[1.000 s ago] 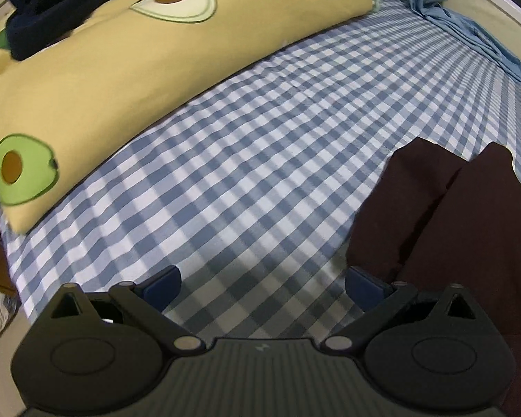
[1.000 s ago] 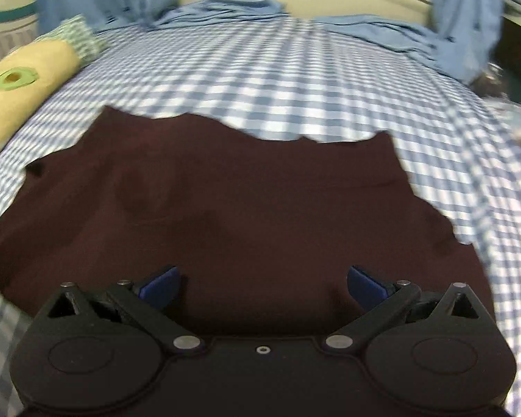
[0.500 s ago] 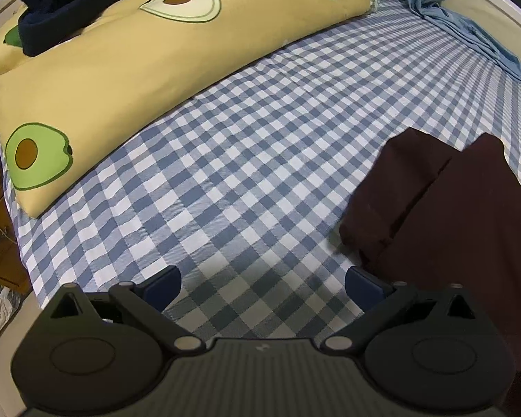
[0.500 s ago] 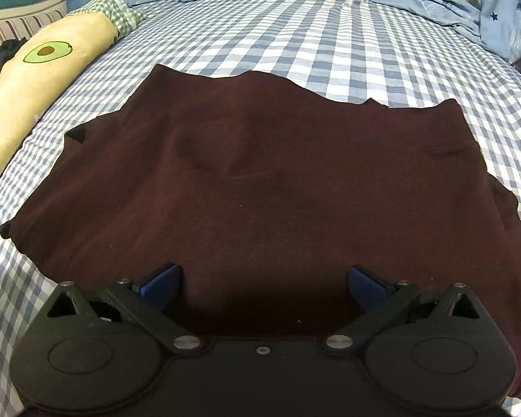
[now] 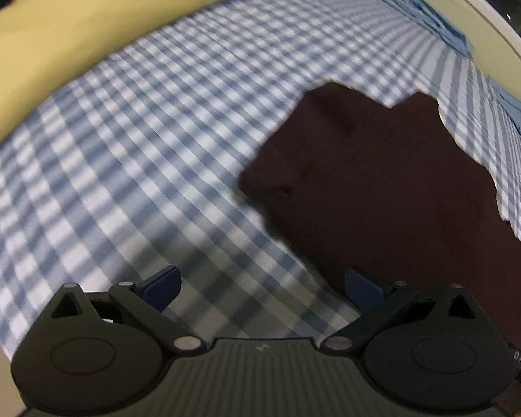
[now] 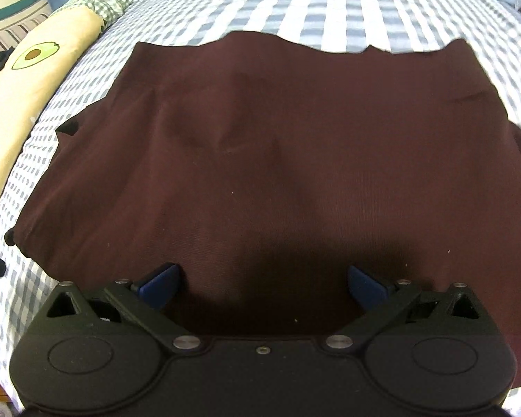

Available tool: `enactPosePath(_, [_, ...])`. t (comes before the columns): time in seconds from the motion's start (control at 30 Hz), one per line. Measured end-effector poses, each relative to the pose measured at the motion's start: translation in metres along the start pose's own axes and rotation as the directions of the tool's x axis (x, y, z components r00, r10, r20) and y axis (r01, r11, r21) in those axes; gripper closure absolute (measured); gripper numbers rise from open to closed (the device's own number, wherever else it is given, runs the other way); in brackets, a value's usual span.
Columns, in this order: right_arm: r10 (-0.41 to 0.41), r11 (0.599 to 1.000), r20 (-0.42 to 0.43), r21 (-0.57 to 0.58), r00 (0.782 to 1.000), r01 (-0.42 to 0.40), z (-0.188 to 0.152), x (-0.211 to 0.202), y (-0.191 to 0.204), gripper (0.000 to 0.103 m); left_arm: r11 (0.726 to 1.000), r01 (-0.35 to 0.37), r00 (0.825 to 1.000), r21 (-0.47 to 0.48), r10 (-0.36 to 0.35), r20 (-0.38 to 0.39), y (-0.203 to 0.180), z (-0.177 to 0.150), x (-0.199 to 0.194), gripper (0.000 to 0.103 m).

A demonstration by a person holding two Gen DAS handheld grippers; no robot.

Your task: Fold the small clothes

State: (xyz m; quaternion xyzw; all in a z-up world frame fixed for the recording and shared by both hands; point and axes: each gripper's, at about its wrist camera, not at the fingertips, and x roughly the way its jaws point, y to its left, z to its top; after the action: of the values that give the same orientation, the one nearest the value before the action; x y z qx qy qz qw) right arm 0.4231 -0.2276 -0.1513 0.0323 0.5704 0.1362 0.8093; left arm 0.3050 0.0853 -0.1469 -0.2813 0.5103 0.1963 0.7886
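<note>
A dark maroon garment [image 6: 278, 160] lies spread flat on the blue-and-white checked bedsheet [image 6: 347, 3]. My right gripper [image 6: 262, 286] hovers open over its near edge, nothing between the blue pads. In the left wrist view the same maroon garment [image 5: 382, 180] fills the right side. My left gripper [image 5: 262, 288] is open above bare checked bedsheet [image 5: 121, 160], its right finger [image 5: 363, 286] just at the garment's near left edge. A folded sleeve [image 6: 69, 127] sticks out on the garment's left side.
A yellow avocado-print pillow [image 6: 27, 80] lies along the bed's left side, also seen as yellow pillow [image 5: 69, 21] at the top left. Light blue cloth [image 5: 416, 3] is bunched at the far edge. A cream bed frame [image 5: 486, 17] curves behind.
My left gripper has swung right toward the garment, which now fills more of its view. My right gripper has moved in closer over the garment. Both stay open.
</note>
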Motion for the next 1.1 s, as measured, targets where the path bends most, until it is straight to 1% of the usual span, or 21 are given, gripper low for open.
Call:
enactPosePath(0.1, [0.008,1.0,-0.012,0.003,1.0,-0.008,0.001,0.001,-0.001,0.0,0.999,-0.01,0.999,0.039,0.011,-0.032,-0.01,-0.002,0.011,0.001])
enactPosePath(0.23, [0.008,1.0,-0.041,0.003,0.999,-0.008,0.004,0.009,0.0,0.0,0.998,0.002,0.999,0.06,0.0,-0.041,-0.019,0.001,0.015,0.001])
enactPosePath(0.33, [-0.002,1.0,-0.056,-0.005,0.998,0.002,0.006,0.012,0.001,0.0,0.997,0.0,0.999,0.08,0.004,-0.045,-0.024,0.007,0.019,0.001])
enactPosePath(0.5, [-0.034,0.999,-0.071,-0.037,0.997,0.031,0.008,0.017,0.008,0.0,0.994,-0.002,0.997,0.107,0.01,-0.076,-0.033,0.016,0.027,0.001])
enactPosePath(0.53, [-0.045,0.998,-0.093,-0.038,0.995,0.042,0.012,0.017,0.01,0.0,0.994,-0.001,0.997,0.11,0.01,-0.076,-0.034,0.017,0.027,0.001])
enactPosePath(0.6, [-0.07,0.997,-0.15,0.0,0.986,0.071,0.024,0.012,0.013,0.0,0.993,0.001,0.997,0.118,0.008,-0.073,-0.036,0.019,0.025,0.001])
enactPosePath(0.63, [-0.085,0.996,-0.144,0.027,0.986,0.09,0.03,0.004,0.017,0.0,0.993,-0.001,0.997,0.122,0.01,-0.073,-0.036,0.019,0.024,0.001])
enactPosePath(0.67, [-0.099,0.994,-0.111,0.033,0.989,0.104,0.033,-0.006,0.021,0.0,0.992,-0.003,0.997,0.124,0.012,-0.073,-0.036,0.02,0.024,0.001])
enactPosePath(0.73, [-0.129,0.992,-0.027,0.0,0.991,0.129,0.041,-0.031,0.035,0.0,0.992,-0.003,0.997,0.124,0.012,-0.074,-0.037,0.021,0.023,0.001])
enactPosePath(0.8, [-0.162,0.986,0.024,-0.021,0.986,0.163,0.046,-0.051,0.046,0.0,0.992,0.003,0.997,0.123,0.007,-0.077,-0.038,0.022,0.022,0.001])
enactPosePath(0.87, [-0.182,0.983,0.051,-0.022,0.982,0.183,0.051,-0.068,0.054,0.0,0.992,0.011,0.997,0.125,-0.001,-0.082,-0.039,0.023,0.021,0.001])
enactPosePath(0.97, [-0.179,0.984,0.096,-0.011,0.979,0.18,0.054,-0.091,0.061,0.0,0.989,0.015,0.997,0.144,-0.003,-0.082,-0.042,0.023,0.021,0.001])
enactPosePath(1.03, [-0.183,0.983,0.117,0.01,0.976,0.184,0.054,-0.099,0.064,0.0,0.988,0.012,0.997,0.157,0.0,-0.079,-0.045,0.022,0.022,0.001])
enactPosePath(1.1, [-0.188,0.982,0.119,0.027,0.975,0.186,0.051,-0.1,0.064,0.0,0.986,0.013,0.997,0.164,0.0,-0.079,-0.047,0.021,0.023,0.001])
